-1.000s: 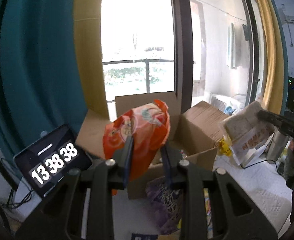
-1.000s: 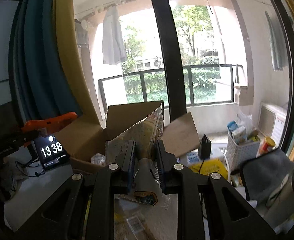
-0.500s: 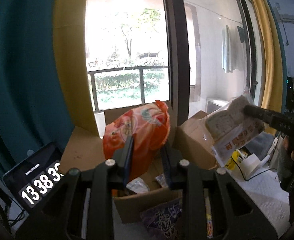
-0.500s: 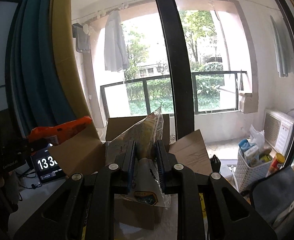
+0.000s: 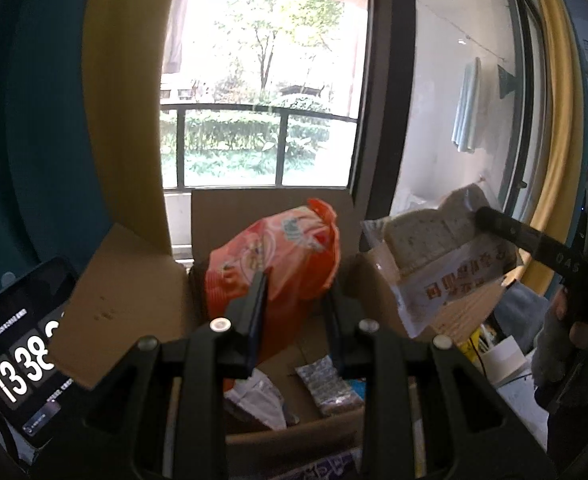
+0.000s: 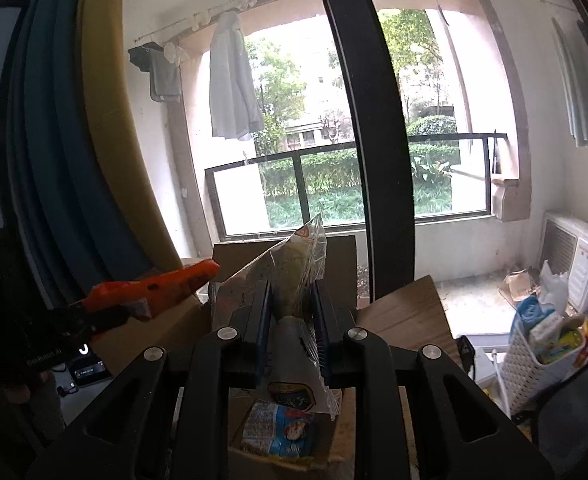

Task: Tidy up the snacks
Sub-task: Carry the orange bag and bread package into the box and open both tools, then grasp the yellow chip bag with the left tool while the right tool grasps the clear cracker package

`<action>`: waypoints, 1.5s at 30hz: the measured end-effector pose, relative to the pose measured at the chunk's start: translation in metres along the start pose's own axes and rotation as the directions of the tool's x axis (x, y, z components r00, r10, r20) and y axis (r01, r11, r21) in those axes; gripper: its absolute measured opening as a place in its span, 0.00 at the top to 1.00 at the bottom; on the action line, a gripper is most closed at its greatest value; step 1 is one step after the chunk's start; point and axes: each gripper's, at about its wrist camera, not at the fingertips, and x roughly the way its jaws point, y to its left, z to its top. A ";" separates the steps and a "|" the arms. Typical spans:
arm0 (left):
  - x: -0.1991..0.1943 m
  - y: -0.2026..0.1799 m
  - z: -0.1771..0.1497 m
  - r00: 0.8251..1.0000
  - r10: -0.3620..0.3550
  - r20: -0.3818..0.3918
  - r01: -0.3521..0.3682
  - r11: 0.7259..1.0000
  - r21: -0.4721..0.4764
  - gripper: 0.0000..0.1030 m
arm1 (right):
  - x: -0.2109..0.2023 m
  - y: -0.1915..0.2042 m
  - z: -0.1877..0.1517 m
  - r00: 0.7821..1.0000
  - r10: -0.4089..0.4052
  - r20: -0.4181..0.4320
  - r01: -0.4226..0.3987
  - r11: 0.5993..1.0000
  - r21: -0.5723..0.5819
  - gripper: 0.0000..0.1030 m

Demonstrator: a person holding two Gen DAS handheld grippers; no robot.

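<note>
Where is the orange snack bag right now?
In the left wrist view the orange snack bag sits centre frame, clamped in the left tongs above the open cardboard box, left of the bread packet.

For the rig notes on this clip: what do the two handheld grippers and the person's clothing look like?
Both grippers are matte black plastic frames with silver screw heads and flat, parallel fingers. The left gripper has dark blue pads; so does the right gripper, whose pads are ribbed. Seen from the left wrist, the right gripper's finger bears pale printed characters, and the hand behind it shows a fuzzy grey sleeve. No cables show on either.
</note>
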 end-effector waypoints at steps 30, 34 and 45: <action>0.001 -0.013 -0.004 0.996 0.086 -0.001 -0.086 0.996 0.035 0.37 | 0.021 0.013 -0.006 0.989 -0.035 -0.144 0.039 0.999 0.022 0.43; -0.014 -0.016 -0.011 0.998 0.064 0.004 -0.064 0.998 0.026 0.37 | 0.000 0.019 -0.011 0.990 -0.033 -0.139 0.036 0.999 0.014 0.43; -0.055 -0.028 -0.038 1.000 0.009 -0.027 -0.008 0.999 0.036 0.37 | -0.044 0.036 -0.034 0.988 -0.028 -0.152 0.028 1.000 -0.005 0.43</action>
